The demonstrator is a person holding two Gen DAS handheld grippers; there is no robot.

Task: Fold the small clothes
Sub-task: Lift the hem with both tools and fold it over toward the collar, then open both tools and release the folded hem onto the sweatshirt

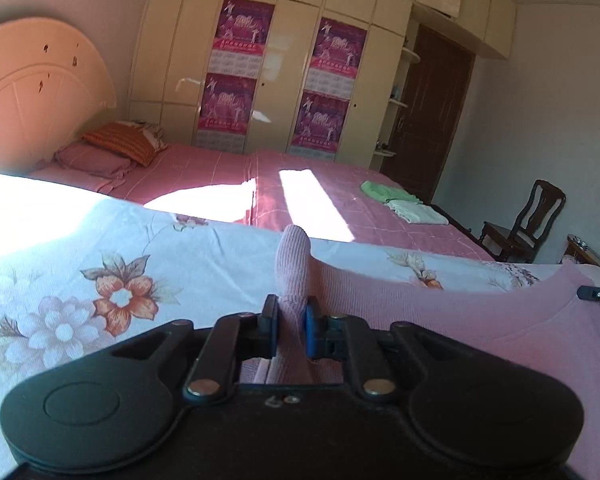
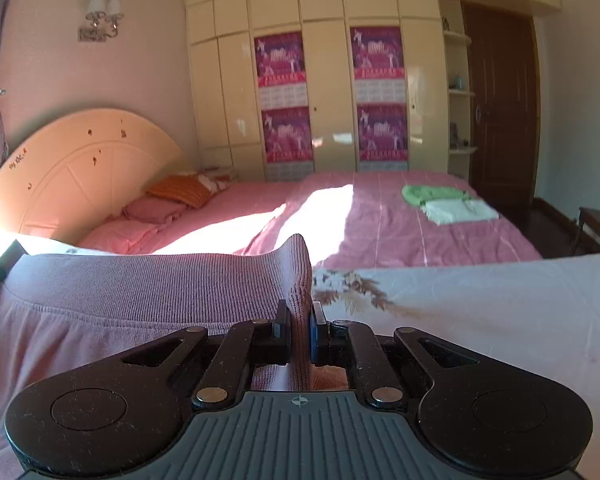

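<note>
A pink knitted garment (image 1: 440,304) lies on a floral white sheet (image 1: 120,264). My left gripper (image 1: 292,316) is shut on one corner of it, and a fold of the knit sticks up between the jaws. In the right wrist view the same pink garment (image 2: 120,292) spreads to the left, and my right gripper (image 2: 300,324) is shut on another pinched-up corner of it. The tip of the right gripper shows at the right edge of the left wrist view, and the left gripper's tip at the left edge of the right wrist view.
Beyond the floral sheet (image 2: 480,308) lies a pink bedspread (image 1: 340,204) with folded green and white clothes (image 2: 444,202) on it, and pillows (image 1: 112,152) by the headboard. A wardrobe (image 2: 332,80), a dark door (image 2: 500,112) and a wooden chair (image 1: 528,224) stand behind.
</note>
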